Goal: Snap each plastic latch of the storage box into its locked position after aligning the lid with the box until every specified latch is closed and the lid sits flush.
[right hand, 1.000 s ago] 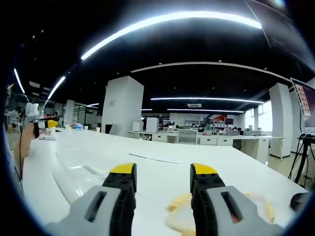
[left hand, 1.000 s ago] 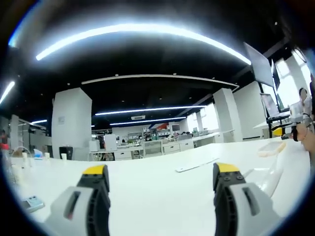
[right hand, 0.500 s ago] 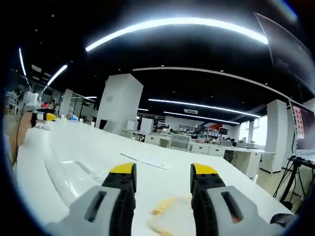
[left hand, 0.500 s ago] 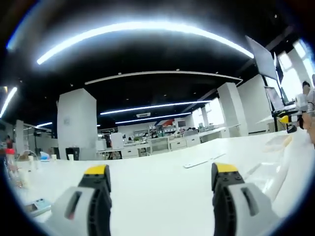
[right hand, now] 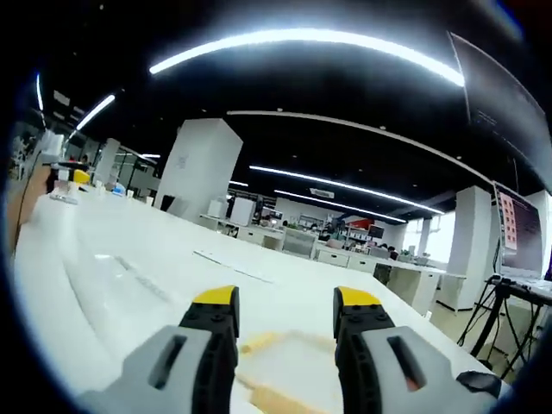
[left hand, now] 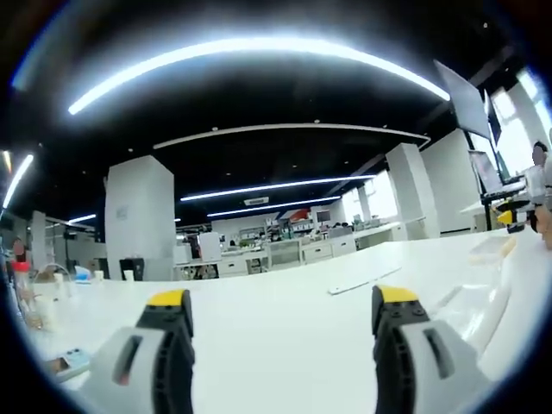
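Note:
In the right gripper view my right gripper [right hand: 286, 323] stands open just above the white table [right hand: 285, 289]. A translucent lid with a yellowish rim [right hand: 289, 355] lies flat right ahead of its jaws, partly hidden by them. The clear storage box [right hand: 108, 276] sits to the left of the lid, and far left is the left gripper [right hand: 65, 177] in a hand. In the left gripper view my left gripper [left hand: 283, 323] is open wide with nothing between its fingers. The clear box [left hand: 483, 302] lies at its right, with the right gripper [left hand: 511, 217] beyond it.
A thin flat white strip [left hand: 362, 280] [right hand: 226, 264] lies mid-table. A small device [left hand: 62, 364] and bottles [left hand: 24, 293] are at the left end. A dark object [right hand: 479, 384] sits by the right edge. Office desks and pillars stand far behind.
The right view has moved forward and tilted, so the yellow-rimmed lid now sits closer and between the jaws. The left view has shifted slightly. Both grippers keep their openings.

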`<state>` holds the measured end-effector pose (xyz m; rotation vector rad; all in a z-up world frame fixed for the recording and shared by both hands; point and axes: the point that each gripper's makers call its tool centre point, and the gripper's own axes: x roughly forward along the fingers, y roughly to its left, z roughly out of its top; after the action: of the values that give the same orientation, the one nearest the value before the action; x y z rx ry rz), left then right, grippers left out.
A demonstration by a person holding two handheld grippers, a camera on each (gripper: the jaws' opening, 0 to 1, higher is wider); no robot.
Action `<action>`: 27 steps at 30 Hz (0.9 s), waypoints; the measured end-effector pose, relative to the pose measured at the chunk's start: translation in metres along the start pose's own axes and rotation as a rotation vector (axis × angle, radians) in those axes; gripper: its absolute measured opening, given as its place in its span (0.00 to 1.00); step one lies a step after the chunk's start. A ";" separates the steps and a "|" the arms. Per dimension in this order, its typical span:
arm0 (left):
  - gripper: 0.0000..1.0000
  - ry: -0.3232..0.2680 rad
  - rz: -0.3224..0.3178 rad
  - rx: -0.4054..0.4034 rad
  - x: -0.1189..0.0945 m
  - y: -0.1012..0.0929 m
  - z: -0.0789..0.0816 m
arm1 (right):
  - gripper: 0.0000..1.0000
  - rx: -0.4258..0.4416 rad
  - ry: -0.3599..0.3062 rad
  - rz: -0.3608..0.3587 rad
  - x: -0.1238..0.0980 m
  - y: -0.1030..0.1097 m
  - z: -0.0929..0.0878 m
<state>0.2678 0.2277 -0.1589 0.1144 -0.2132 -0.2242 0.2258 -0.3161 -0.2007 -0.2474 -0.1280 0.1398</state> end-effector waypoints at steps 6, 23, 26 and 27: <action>0.87 -0.001 -0.020 -0.008 0.004 -0.002 0.005 | 0.43 0.035 -0.052 -0.019 -0.003 -0.005 0.008; 0.91 0.014 -0.138 0.009 0.022 -0.034 0.023 | 0.43 0.068 -0.074 -0.023 0.002 -0.008 0.011; 0.90 0.007 -0.207 -0.013 0.029 -0.050 0.031 | 0.43 0.068 -0.074 -0.013 0.002 -0.006 0.011; 0.90 0.011 -0.229 -0.015 0.031 -0.056 0.033 | 0.43 0.070 -0.076 -0.012 0.002 -0.006 0.011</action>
<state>0.2784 0.1633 -0.1283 0.1250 -0.1874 -0.4534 0.2271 -0.3188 -0.1884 -0.1712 -0.1991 0.1419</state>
